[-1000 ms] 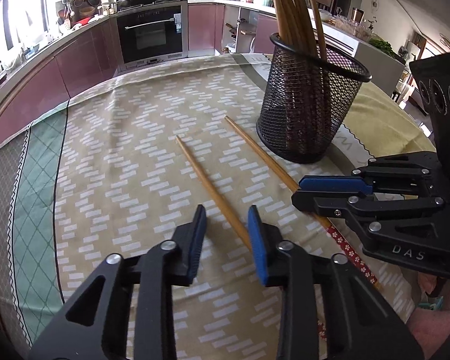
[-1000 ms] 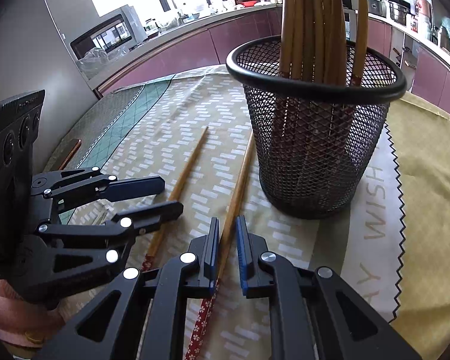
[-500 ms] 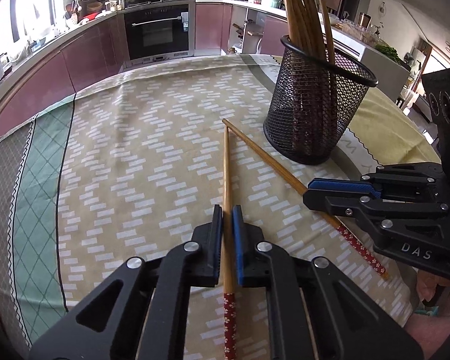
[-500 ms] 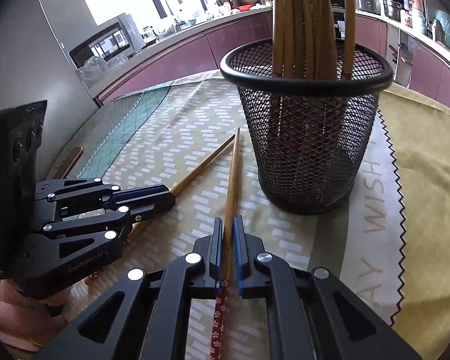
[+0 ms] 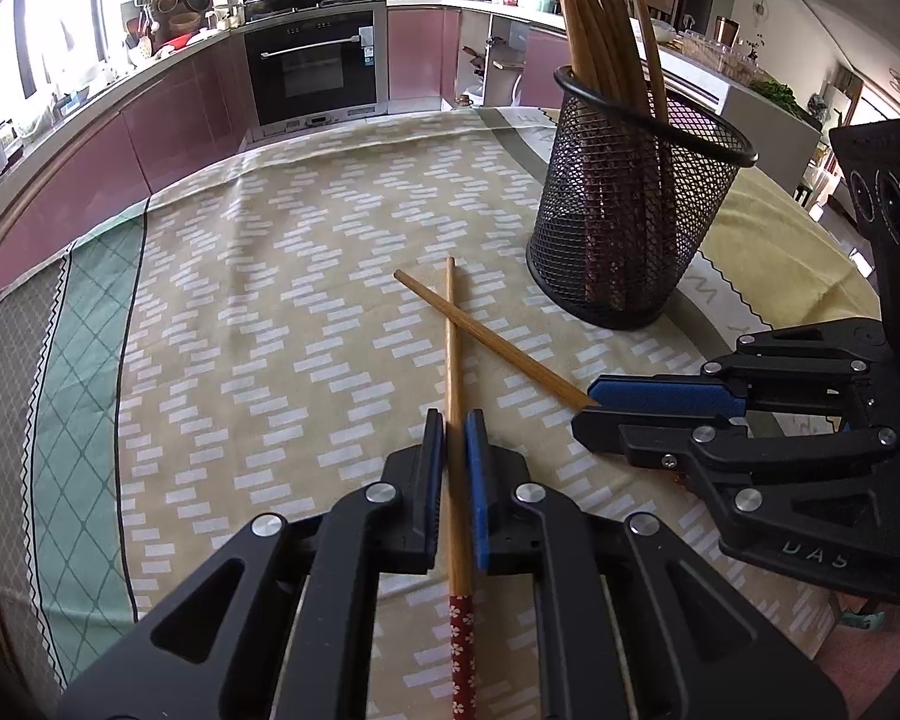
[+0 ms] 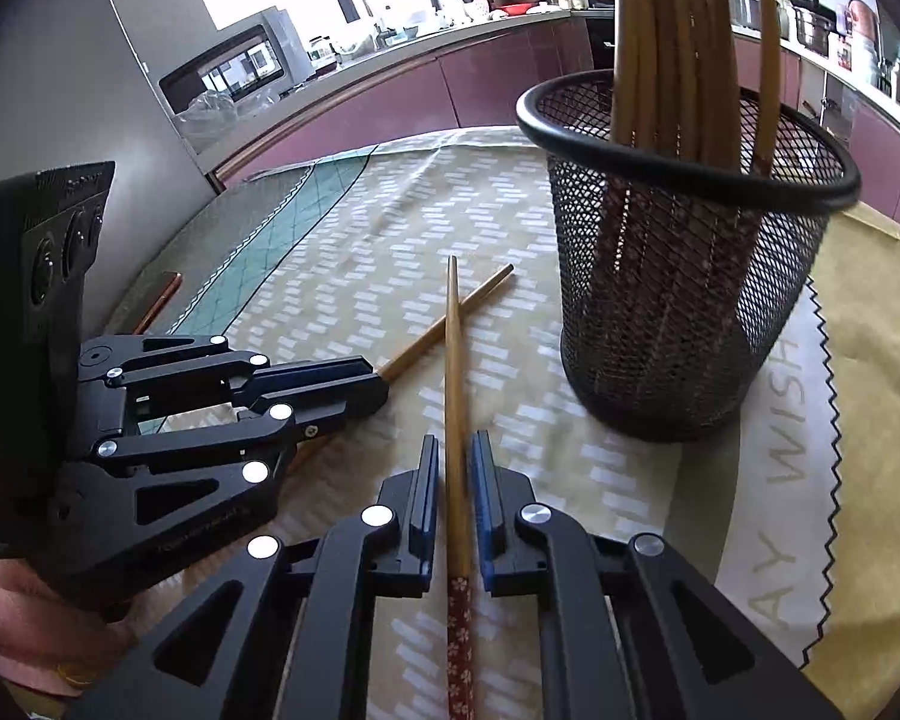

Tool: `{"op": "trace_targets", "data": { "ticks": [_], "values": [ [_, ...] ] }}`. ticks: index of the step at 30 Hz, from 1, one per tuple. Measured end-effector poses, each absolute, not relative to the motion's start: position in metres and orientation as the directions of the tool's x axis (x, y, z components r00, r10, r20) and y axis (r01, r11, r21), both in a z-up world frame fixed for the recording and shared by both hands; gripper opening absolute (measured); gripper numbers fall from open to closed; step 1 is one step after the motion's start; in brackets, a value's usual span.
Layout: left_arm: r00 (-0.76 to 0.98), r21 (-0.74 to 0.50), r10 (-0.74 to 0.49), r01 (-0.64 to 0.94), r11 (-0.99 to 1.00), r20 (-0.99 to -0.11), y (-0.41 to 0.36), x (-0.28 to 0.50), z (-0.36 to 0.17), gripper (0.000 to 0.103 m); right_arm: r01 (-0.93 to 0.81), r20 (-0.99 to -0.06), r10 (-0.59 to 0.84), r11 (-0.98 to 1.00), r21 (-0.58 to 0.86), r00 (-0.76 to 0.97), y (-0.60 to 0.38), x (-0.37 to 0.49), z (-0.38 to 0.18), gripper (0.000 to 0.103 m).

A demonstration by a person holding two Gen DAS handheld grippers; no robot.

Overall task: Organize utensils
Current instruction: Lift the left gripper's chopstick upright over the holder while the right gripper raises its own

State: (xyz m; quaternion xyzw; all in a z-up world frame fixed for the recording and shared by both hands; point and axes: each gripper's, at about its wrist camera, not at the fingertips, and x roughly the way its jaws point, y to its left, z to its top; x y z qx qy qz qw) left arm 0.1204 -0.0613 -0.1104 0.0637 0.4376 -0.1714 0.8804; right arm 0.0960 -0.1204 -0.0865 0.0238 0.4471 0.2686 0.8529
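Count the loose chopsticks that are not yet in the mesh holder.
2. One chopstick is clamped in the left tongs; the other chopstick is in the right tongs. They cross near the mesh holder.

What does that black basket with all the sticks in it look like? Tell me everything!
The round black wire-mesh basket is a cup-shaped holder with see-through mesh walls and a thick smooth black rim at the top. It looks like metal. It stands upright on the patterned tablecloth, partly on a pale band with letters. A bunch of long light-brown bamboo chopsticks stands inside, leaning against the rim and sticking out far above it. Neither hand-held gripper touches it, and the two crossed chopsticks beside it lie apart from it.
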Motion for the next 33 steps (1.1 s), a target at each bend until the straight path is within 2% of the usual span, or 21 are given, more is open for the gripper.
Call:
{"op": "trace_targets", "data": {
  "ticks": [10, 33],
  "values": [
    [0.566, -0.044, -0.243, 0.342, 0.939, -0.788, -0.064, 0.123, -0.109, 0.008, -0.424, -0.739, 0.471, 0.863, 0.274, 0.481, -0.123, 0.095, -0.085, 0.006],
    [0.604, -0.133, -0.332, 0.350, 0.927, -0.725, -0.043, 0.102, -0.073, 0.008, -0.463, -0.613, 0.580, 0.809, 0.361, 0.536, -0.140, 0.069, -0.045, 0.006]
  ]
}}
